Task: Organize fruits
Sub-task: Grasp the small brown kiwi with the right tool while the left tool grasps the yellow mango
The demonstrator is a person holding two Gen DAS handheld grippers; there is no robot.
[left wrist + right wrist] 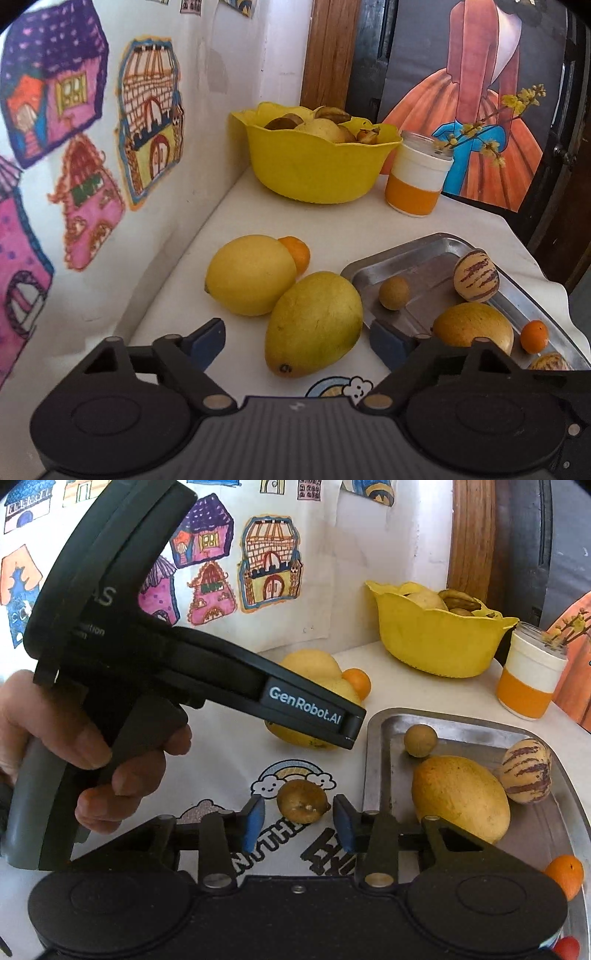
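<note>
In the right wrist view a person's hand fills the left edge, fingers curled round the grey handle of the left tongs, whose dark body slants from upper left down toward the centre. White lettering on its side reads "GenRobot.AI". In the left wrist view those tongs point downward at the desk, jaws spread wide and gripping nothing; the green-yellow mango lies between the blue pads, touching neither.

The right tongs sit at lower centre of their own view, jaws partly closed around a small brown fruit; narrow gaps show on both sides, so the pads do not press it. It rests on the printed cloth, just below a smiling cloud and rainbow drawing. Black block letters beneath are cut off and unreadable.

The metal tray lies just right of these tongs, holding a yellow mango, a striped melon and a small round fruit.
</note>
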